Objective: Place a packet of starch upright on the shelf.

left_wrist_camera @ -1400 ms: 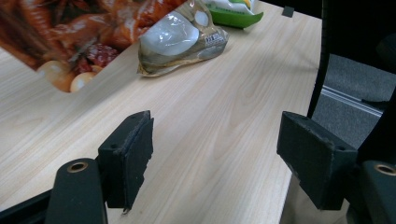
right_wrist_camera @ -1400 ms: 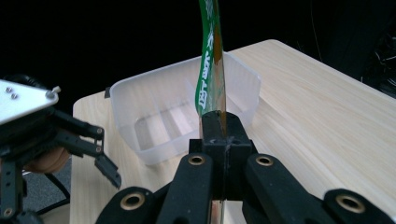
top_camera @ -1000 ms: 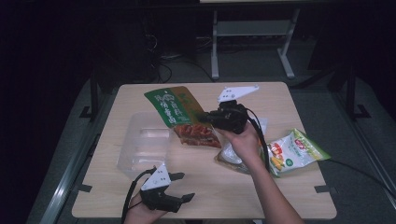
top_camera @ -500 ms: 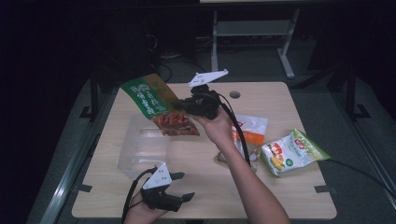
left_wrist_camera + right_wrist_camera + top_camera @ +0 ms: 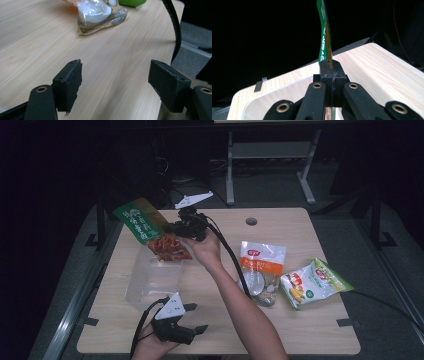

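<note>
Green-and-red snack bag (image 5: 150, 231) up in the air, pinched by the right claw (image 5: 172, 228)

The bag hangs tilted just above the far rim of the clear plastic tray (image 5: 152, 282), its edge clamped tight between the right claw's closed jaws, seen edge-on in the right gripper view (image 5: 325, 45). On the near side of the tray, the left claw (image 5: 192, 317) rests low over the counter (image 5: 310, 330) with jaws spread apart and nothing between them (image 5: 115, 85). To the tray's right lie an orange-and-white pouch (image 5: 260, 270) and, beyond it, a green corn-print packet (image 5: 312, 282)
</note>
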A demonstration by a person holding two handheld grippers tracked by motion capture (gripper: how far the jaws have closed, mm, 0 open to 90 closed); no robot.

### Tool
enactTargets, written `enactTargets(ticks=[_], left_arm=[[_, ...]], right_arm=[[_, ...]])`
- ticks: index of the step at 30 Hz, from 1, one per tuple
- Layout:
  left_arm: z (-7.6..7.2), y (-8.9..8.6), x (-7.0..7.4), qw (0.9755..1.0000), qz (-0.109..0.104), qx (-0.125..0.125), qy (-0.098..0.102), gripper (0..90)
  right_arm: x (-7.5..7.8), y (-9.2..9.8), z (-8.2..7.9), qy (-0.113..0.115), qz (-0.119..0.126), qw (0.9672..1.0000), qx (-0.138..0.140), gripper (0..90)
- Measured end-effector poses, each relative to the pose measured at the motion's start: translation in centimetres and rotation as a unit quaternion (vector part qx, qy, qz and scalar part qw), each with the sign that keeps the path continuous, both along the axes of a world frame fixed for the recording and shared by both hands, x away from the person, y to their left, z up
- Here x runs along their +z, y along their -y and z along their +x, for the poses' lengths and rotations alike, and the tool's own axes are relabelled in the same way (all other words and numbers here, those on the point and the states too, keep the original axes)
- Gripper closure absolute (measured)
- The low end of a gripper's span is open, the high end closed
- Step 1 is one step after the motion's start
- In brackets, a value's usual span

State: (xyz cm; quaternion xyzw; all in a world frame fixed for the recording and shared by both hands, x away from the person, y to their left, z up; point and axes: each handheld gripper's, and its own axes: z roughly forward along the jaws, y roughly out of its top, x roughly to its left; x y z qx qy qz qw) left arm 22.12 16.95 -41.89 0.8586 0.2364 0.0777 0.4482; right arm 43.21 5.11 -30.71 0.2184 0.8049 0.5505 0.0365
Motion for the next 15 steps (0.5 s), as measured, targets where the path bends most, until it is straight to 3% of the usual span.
enactTargets(ticks=[2,6,7,9,15], left_arm=[[-0.1,-0.2,0.1,1.0000,0.002,0.000,0.004,26.5],[-0.3,-0.4,-0.2,1.0000,0.001,-0.002,0.006,26.5],[-0.4,-0.3,-0.4,1.0000,-0.001,-0.003,0.003,26.4],[-0.5,-0.3,-0.5,1.0000,0.003,-0.005,0.004,26.5],[-0.4,-0.5,-0.3,0.9999,-0.002,-0.003,0.015,26.6]], right_arm=[[-1.3,-0.9,0.7,-0.014,0.013,0.9998,0.000,90.0],[-2.7,-1.7,1.1,-0.023,0.020,0.9995,-0.001,90.0],[-3.9,-2.1,1.2,-0.031,0.023,0.9992,-0.007,90.0],[-4.7,-2.3,1.2,-0.038,0.024,0.9989,-0.009,90.0],[-6.0,-1.4,1.3,-0.031,0.036,0.9987,-0.018,90.0]])
